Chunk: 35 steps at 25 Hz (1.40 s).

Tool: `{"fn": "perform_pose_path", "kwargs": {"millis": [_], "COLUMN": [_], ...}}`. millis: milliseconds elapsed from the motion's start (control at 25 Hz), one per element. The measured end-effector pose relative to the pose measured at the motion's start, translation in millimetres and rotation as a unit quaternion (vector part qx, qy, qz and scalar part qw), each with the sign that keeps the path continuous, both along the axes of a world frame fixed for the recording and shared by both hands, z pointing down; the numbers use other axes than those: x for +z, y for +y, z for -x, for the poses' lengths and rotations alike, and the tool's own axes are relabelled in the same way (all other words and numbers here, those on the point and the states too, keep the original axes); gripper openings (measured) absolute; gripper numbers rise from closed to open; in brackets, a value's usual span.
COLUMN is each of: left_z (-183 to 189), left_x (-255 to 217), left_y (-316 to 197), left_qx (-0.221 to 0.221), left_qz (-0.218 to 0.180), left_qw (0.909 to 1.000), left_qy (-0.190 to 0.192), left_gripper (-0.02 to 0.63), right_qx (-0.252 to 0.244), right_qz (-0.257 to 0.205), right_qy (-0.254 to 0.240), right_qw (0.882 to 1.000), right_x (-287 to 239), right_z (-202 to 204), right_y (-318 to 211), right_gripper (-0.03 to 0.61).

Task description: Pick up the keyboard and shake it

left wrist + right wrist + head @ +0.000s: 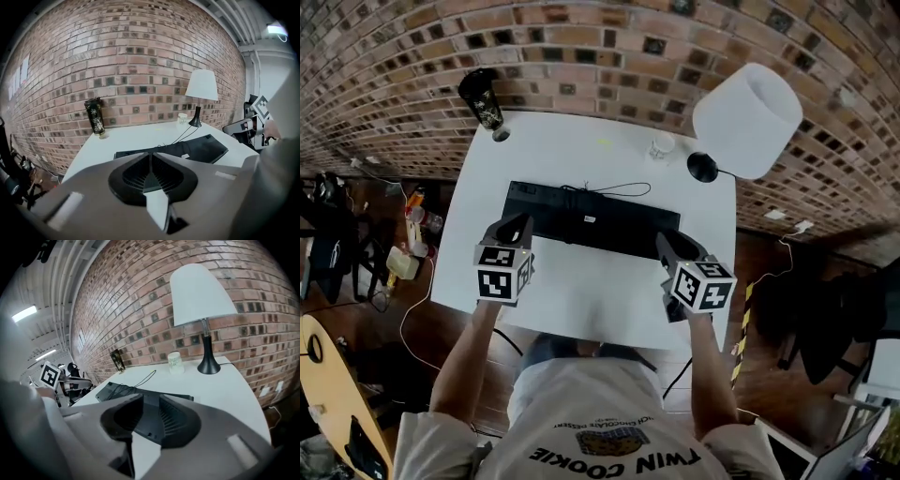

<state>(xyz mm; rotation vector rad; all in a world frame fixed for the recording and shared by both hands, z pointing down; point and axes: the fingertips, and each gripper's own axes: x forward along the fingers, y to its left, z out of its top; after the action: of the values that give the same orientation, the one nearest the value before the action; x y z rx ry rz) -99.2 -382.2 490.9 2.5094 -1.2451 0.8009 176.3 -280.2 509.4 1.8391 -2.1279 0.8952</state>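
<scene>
A black keyboard (591,223) lies flat across the middle of the white table (581,300), underside up, with its cable (614,190) looped behind it. My left gripper (517,227) sits at the keyboard's front left corner, jaws shut together with nothing between them; in the left gripper view (150,164) the keyboard (187,149) lies just beyond the tips. My right gripper (669,247) is at the front right corner. Its jaws (149,411) stand apart, and the keyboard's (136,392) near edge shows in the gap, not pressed by the pads.
A lamp with a white shade (745,117) and black base (702,167) stands at the table's back right, a small white cup (662,145) beside it. A dark tumbler (483,101) stands at the back left. A brick wall runs behind the table.
</scene>
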Motion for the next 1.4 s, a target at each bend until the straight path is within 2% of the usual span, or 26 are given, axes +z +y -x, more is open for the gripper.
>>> {"fn": "perform_pose_path", "kwargs": {"millis": [200,360,480,640,800,960,1120,1240,1400], "left_z": [12.1,27.5,36.1,26.5,26.6,23.0,11.6,12.6,6.7], "left_x": [18.0,41.3,58.4,80.0,82.6,90.2,98.5,100.3,103.1], "left_y": [-51.9,-82.2,-97.0,-107.3,-111.9,-116.3,-118.8,-116.5,-111.9], "left_qx": [0.015,0.03,0.04,0.071,0.089,0.111,0.136,0.156,0.186], "left_qz": [0.028,0.084,0.115,0.15,0.186,0.221,0.256,0.268,0.269], "left_qw": [0.9994,0.9959,0.9924,0.9861,0.978,0.9679,0.9548,0.9489,0.9441], "left_qy": [-0.008,-0.014,-0.016,0.0,0.032,0.046,0.064,0.059,0.037], "left_gripper": [0.071,0.137,0.178,0.249,0.305,0.316,0.325,0.328,0.328], "right_qx": [0.041,0.062,0.056,0.048,0.054,0.024,0.018,0.012,-0.02], "right_qz": [0.036,0.056,0.066,0.082,0.099,0.125,0.143,0.157,0.192], "right_qy": [-0.002,-0.031,-0.051,-0.072,-0.097,-0.104,-0.104,-0.11,-0.089], "right_qw": [0.999,0.996,0.995,0.993,0.989,0.986,0.984,0.981,0.977], "right_x": [20.8,33.9,42.9,54.4,64.7,78.3,81.6,83.9,83.7], "right_z": [-31.8,-49.1,-57.6,-70.0,-67.9,-59.9,-65.6,-65.5,-62.2], "right_y": [-18.5,-29.7,-36.3,-35.6,-36.7,-48.3,-48.4,-48.2,-46.4], "right_gripper": [0.134,0.169,0.215,0.253,0.262,0.262,0.262,0.262,0.262]}}
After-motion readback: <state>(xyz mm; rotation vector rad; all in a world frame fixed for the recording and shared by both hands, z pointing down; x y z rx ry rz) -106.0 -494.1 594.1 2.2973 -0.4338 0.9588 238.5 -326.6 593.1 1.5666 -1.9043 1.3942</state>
